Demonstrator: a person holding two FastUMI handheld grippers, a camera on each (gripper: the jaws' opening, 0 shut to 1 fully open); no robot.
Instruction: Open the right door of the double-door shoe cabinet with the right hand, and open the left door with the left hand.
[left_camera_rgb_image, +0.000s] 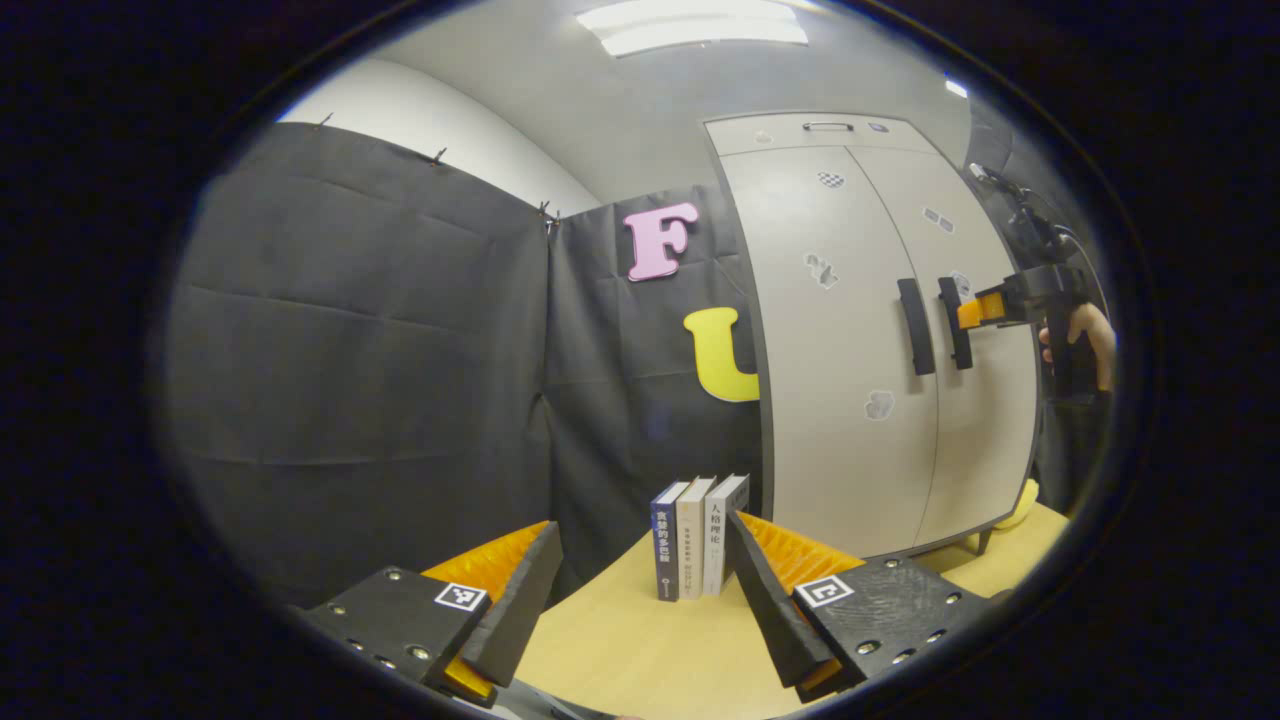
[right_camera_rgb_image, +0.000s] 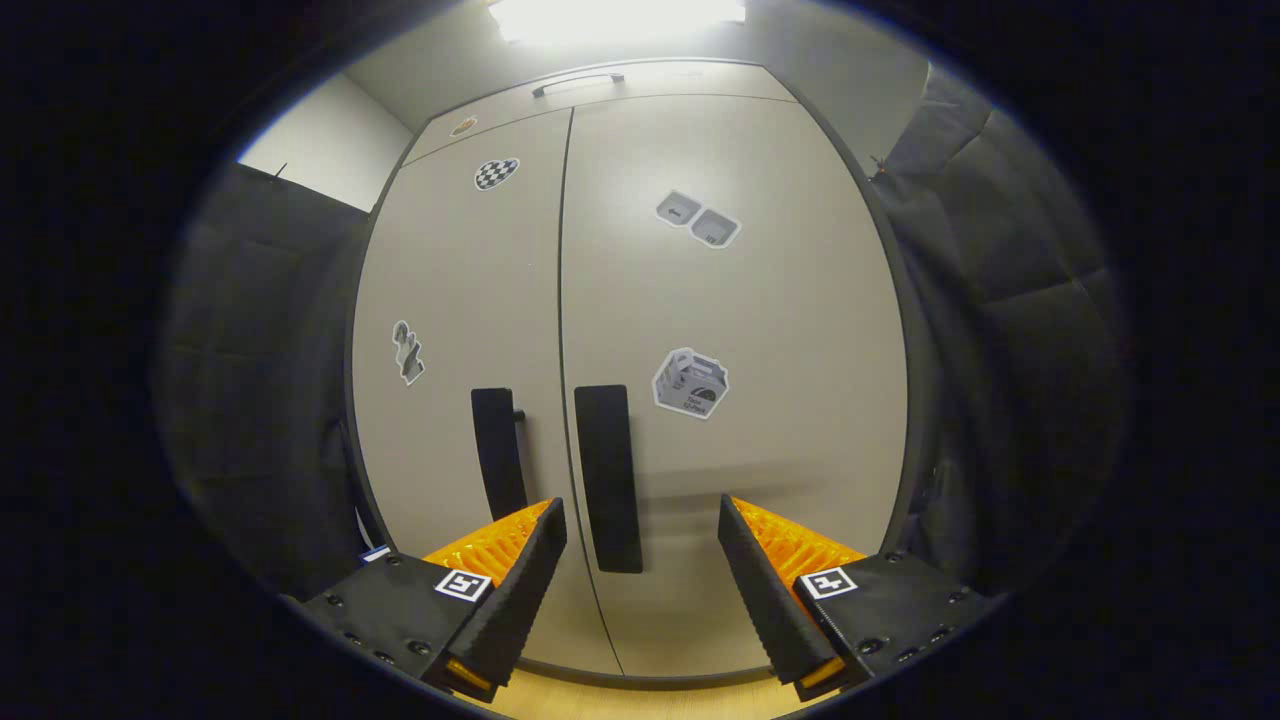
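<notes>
- Two doors of the shoe cabinet (right_camera_rgb_image: 640, 330) are both shut, meeting at a thin vertical seam; the cabinet stands upright on a pale wooden tabletop (left_camera_rgb_image: 640, 640) against the black cloth wall (left_camera_rgb_image: 360, 340).
- Each door carries a dark vertical handle beside the seam: the left door handle (right_camera_rgb_image: 497, 452) and the right door handle (right_camera_rgb_image: 607, 478).
- Stickers dot the door fronts, and a slim metal pull (right_camera_rgb_image: 577, 82) sits on the panel above the doors.
- Overhead, a ceiling light (left_camera_rgb_image: 690, 25) glows on a grey ceiling; a white wall shows above the cloth.
- From the left gripper view, the left gripper (left_camera_rgb_image: 645, 560) hangs low over the tabletop, well apart from the cabinet, fingers spread wide with nothing between them.
- That view also takes in three books (left_camera_rgb_image: 698, 538) standing upright, spines out, on the tabletop just left of the cabinet's foot.
- It shows the right gripper (left_camera_rgb_image: 972, 312) from the side as well — held by a hand (left_camera_rgb_image: 1085, 345), its tip right at the right door handle; whether it touches is unclear.
- From the right gripper view, the same gripper faces the doors close up, fingers wide apart; the lower part of the right door handle lies between them, nearer the left finger — neither finger visibly presses on it.
</notes>
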